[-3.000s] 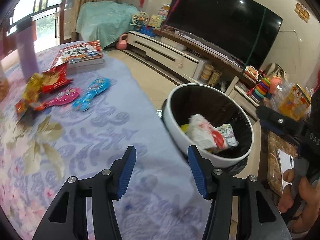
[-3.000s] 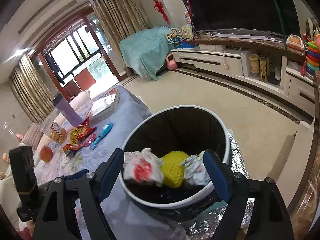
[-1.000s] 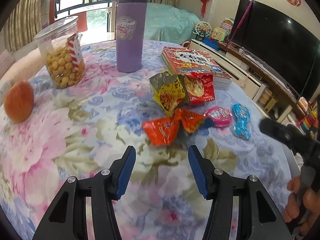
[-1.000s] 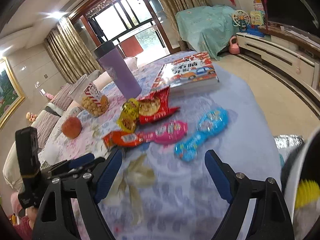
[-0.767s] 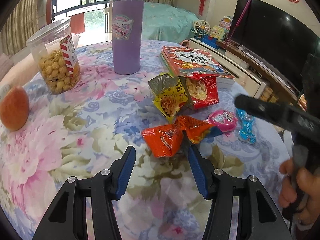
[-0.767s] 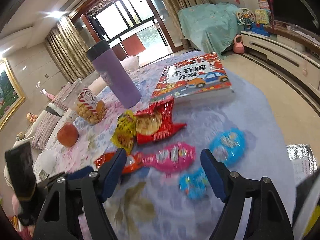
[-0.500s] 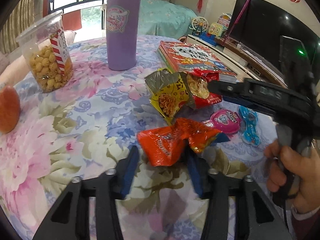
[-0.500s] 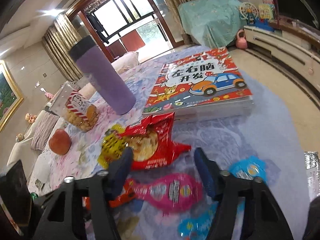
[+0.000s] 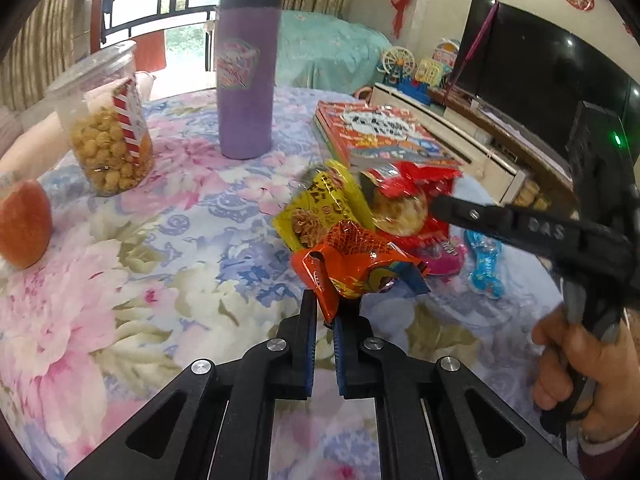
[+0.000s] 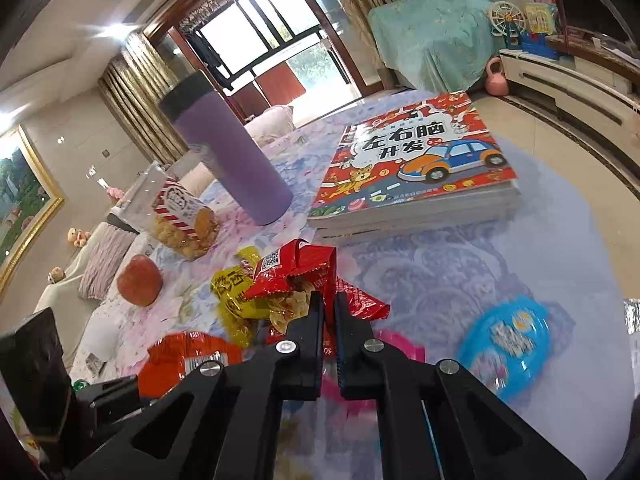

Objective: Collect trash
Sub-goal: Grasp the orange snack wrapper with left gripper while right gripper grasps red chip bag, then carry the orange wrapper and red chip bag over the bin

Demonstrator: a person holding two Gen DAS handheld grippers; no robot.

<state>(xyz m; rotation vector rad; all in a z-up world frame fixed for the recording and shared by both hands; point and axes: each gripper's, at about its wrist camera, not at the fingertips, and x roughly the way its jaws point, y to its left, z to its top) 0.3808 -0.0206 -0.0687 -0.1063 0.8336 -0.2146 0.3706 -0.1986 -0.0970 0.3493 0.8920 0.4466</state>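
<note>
My left gripper (image 9: 325, 312) is shut on an orange snack wrapper (image 9: 352, 266) and holds it just above the floral tablecloth. My right gripper (image 10: 328, 304) is shut on a red snack wrapper (image 10: 296, 270); the same wrapper shows in the left wrist view (image 9: 408, 196). A yellow wrapper (image 9: 324, 206) lies beside them, also in the right wrist view (image 10: 234, 296). A pink wrapper (image 9: 448, 254) and a blue wrapper (image 10: 508, 332) lie flat on the cloth to the right. The trash bin is out of view.
A purple tumbler (image 9: 246, 72), a clear jar of snack balls (image 9: 106, 120), an apple (image 9: 24, 226) and a stack of children's books (image 10: 416, 168) stand on the table (image 9: 160, 240). A TV cabinet (image 10: 576, 84) is beyond the table's right edge.
Both grippers swung from the bin to the table, closed in on the wrappers and shut. The left took the orange wrapper, the right took the red one.
</note>
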